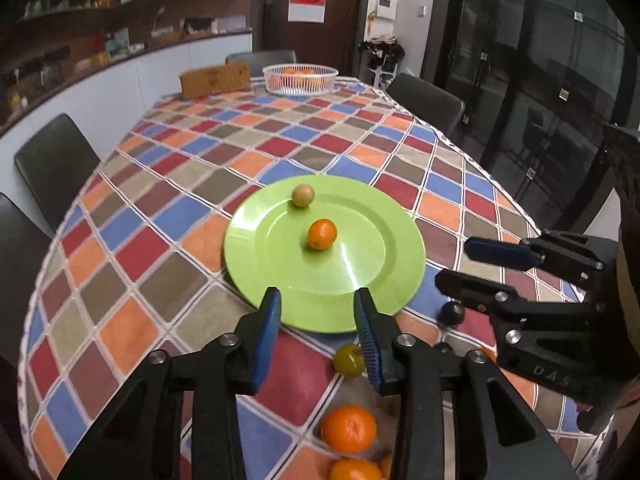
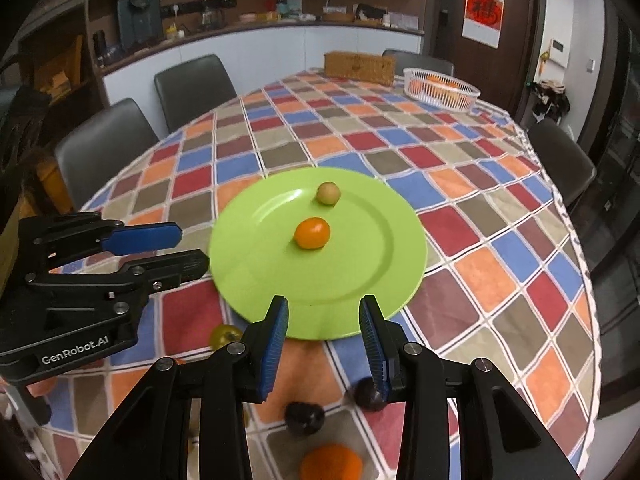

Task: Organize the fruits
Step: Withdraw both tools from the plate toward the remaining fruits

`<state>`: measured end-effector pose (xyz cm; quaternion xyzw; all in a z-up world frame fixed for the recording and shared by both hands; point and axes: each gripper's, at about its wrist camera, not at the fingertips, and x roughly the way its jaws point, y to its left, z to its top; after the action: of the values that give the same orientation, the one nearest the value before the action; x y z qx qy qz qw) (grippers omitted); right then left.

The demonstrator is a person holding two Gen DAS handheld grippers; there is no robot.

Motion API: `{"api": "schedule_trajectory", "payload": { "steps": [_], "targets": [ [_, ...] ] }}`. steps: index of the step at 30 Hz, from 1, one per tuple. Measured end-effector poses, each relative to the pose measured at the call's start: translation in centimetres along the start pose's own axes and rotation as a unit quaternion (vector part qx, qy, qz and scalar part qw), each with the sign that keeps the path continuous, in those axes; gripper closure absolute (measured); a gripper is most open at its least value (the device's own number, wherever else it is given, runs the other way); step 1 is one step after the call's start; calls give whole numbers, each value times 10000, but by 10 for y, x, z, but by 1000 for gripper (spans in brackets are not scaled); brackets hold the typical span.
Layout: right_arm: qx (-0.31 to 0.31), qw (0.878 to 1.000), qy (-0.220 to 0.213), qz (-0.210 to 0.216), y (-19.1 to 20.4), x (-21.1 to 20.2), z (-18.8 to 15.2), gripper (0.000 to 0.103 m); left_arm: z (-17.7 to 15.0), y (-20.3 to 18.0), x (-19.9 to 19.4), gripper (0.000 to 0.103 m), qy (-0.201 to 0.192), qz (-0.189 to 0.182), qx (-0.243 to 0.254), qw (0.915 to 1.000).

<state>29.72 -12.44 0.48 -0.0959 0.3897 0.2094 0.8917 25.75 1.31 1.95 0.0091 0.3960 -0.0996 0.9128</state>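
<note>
Both hand-held grippers empty, jaws spread: left hand-held gripper [image 1: 316, 312] and right hand-held gripper [image 2: 324, 320], each hovering over near rim of green plate [image 1: 372, 280].

On plate: small orange fruit [image 1: 322, 234] near centre, pale yellow-green fruit [image 1: 303, 195] toward far rim. Apart, not touching.

Loose on surface [image 1: 180, 184], near side of plate:
- yellow-green fruit [image 1: 349, 360] just beside left gripper's right finger
- mandarin [image 1: 349, 428] closer in, second mandarin [image 1: 354, 470] at frame edge
- dark round fruit [image 2: 305, 418] and another dark fruit [image 2: 368, 394], the latter partly hidden behind right gripper's right finger
- larger orange [image 2: 331, 462] at bottom of right view

Handling, judged: all small, round, light, will roll on cloth and on smooth plate. Mandarins soft-skinned, squeeze lightly. Dark ones look glossy, likely slippery. Best hold across widest middle, fingers straddling from above; pinching off-centre likely to squirt fruit out.

Room: loose fruit clustered close under both grippers, so crowding risk between the two tools. Plate has plenty of bare area left and right of the two fruits. Raised rim should stop rolling. Far end: white basket [image 1: 300, 79] with orange fruit, woven box [image 1: 216, 78] beside it, well apart from plate. Middle of surface open. Near table edge not visible, unclear how close fruit sits to it.
</note>
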Motion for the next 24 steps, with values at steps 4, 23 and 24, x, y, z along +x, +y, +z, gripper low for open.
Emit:
{"api": "schedule_trajectory", "payload": {
  "steps": [4, 23, 24],
  "targets": [
    [114, 9997, -207, -90, 3, -25, -4, 55, -9, -3, -27, 58, -208, 48, -15, 9998],
    [597, 9965, -245, -532, 6, -62, -58, 41, -63, -15, -57, 42, -142, 256, -56, 9996],
    [655, 9962, -196, -535, 4, -60, -61, 41, -64, -15, -55, 42, -108, 248, -48, 9996]
  ]
}}
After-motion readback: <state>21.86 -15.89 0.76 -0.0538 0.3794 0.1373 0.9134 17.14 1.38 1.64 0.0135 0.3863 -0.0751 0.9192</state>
